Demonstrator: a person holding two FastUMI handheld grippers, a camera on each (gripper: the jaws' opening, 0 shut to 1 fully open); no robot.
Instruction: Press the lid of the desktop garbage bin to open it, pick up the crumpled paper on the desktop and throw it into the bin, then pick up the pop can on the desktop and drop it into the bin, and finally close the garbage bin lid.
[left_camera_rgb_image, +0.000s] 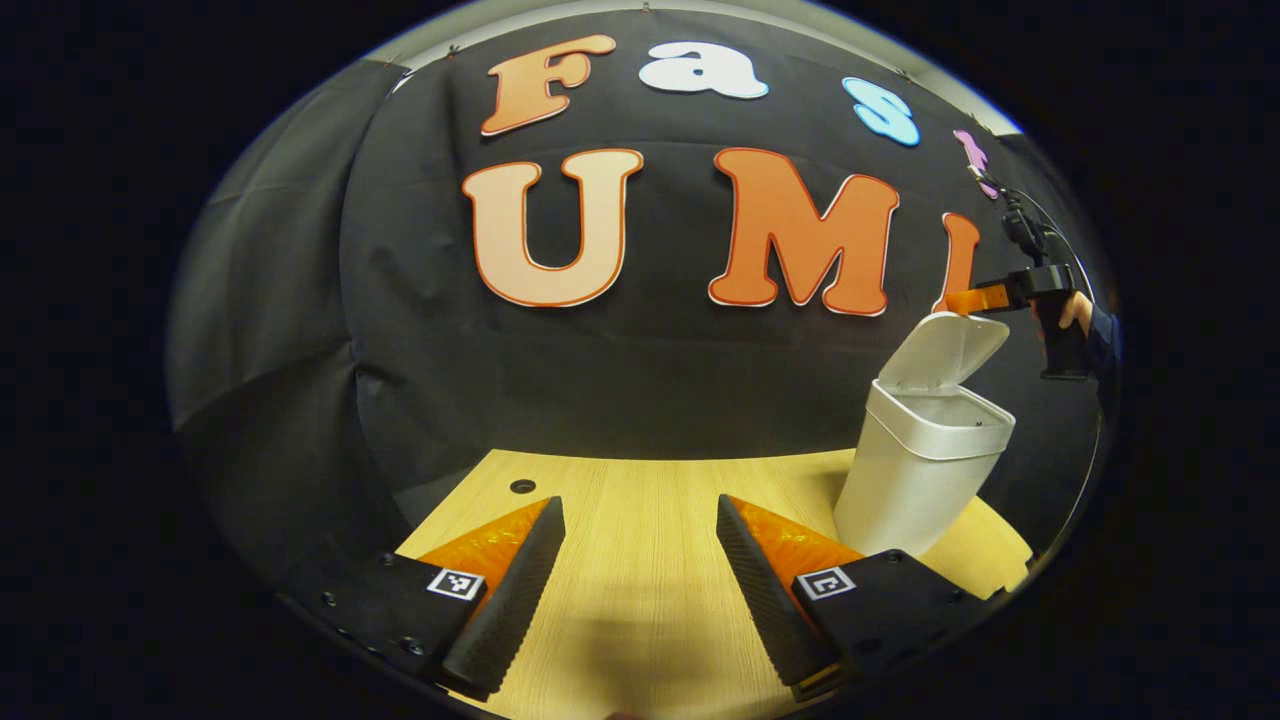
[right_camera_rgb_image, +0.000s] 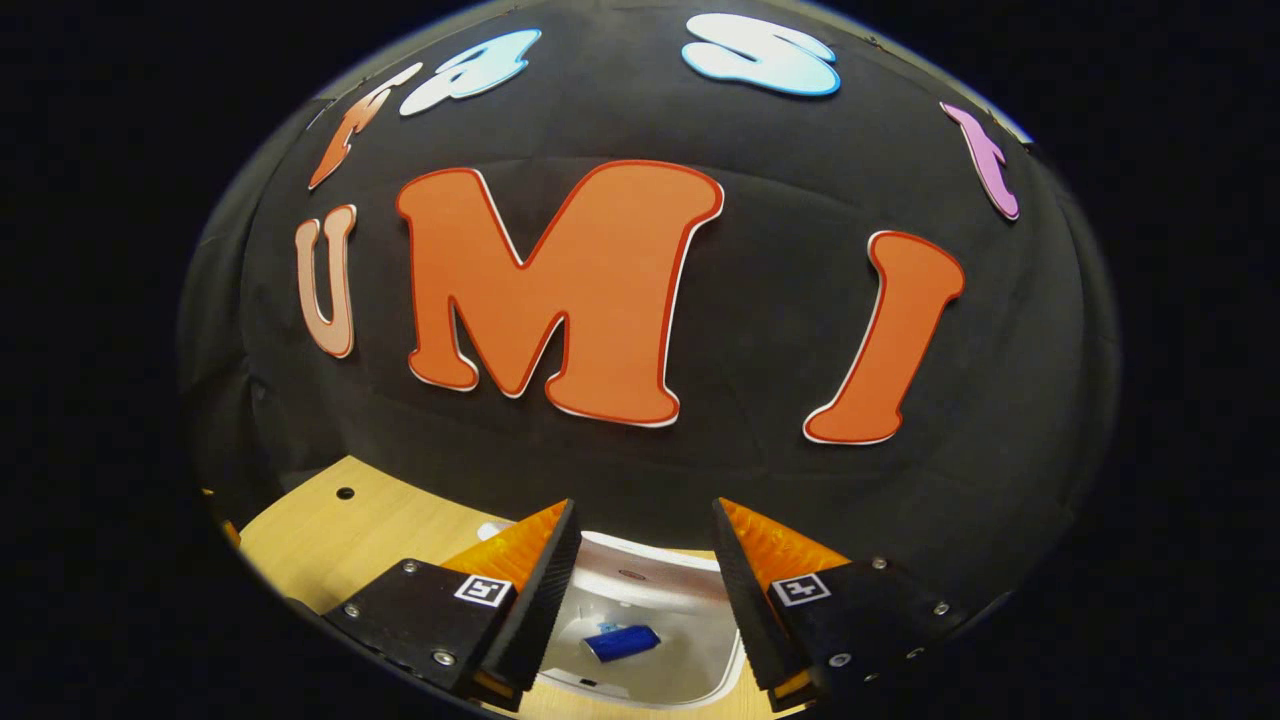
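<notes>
The white desktop bin stands on the wooden table at the right, its lid tipped up and open. In the left gripper view my left gripper hovers open over bare table, well left of the bin, holding nothing. My right gripper hangs just above the raised lid, held by a hand. In the right gripper view my right gripper is open and looks down into the bin. A blue pop can lies on its side inside the bin, below the fingers and apart from them.
A small round hole is in the table near its far left edge, and the same hole appears in the right gripper view. The black cloth wall rises right behind the table and the bin.
</notes>
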